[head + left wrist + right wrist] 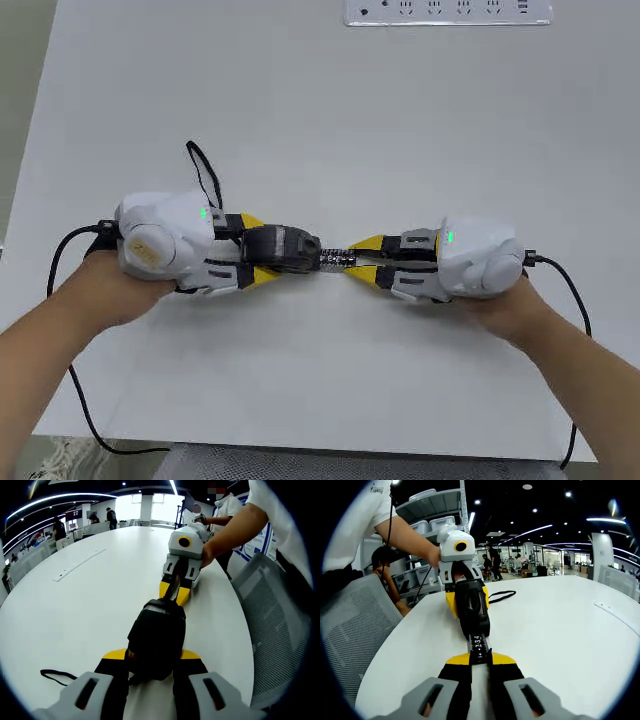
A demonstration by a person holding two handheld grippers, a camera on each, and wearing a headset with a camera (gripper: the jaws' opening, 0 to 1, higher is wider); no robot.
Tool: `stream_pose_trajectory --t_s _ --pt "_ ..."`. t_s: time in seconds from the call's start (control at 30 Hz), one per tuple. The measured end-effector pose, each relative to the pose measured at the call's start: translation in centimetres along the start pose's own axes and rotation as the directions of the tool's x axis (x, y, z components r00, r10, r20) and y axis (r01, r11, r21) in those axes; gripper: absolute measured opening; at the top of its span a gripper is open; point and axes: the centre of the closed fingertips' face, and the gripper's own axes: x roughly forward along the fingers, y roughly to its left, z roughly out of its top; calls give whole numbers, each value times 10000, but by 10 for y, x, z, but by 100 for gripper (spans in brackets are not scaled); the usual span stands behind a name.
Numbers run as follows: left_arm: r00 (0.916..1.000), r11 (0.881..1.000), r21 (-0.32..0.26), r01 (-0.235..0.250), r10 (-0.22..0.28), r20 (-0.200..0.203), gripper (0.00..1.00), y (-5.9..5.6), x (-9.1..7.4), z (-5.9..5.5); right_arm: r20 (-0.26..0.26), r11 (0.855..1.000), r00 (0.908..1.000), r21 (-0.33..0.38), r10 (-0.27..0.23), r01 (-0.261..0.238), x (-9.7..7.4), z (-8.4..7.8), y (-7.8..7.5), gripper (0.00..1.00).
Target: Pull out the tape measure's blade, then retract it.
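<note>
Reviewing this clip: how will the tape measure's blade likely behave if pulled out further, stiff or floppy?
The blade spans the short gap from case to right tool without sagging, so it is probably stiff at this length. It looks thin and narrow, so a longer span may buckle.

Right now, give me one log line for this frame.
left gripper: shut on tape measure case | right gripper: shut on blade | blade: short length out | phase: extend or retract, cannot tell
</note>
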Motion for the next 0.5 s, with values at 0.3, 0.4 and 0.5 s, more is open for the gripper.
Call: stream_pose_trajectory --t_s 0.3,0.4,0.5 --pt "10000 10000 20 37 -37 29 30 -1 0 2 -13 10000 10000 38 -73 73 -7 -3 -1 10" --pt "10000 10000 29 38 -38 28 30 -1 0 2 -13 9999 10000 68 -98 98 -9 -3 -1 10" --pt "10000 10000 38 49 -49 32 30 -1 0 2 -41 9999 9999 23 -134 134 -12 -4 -1 10"
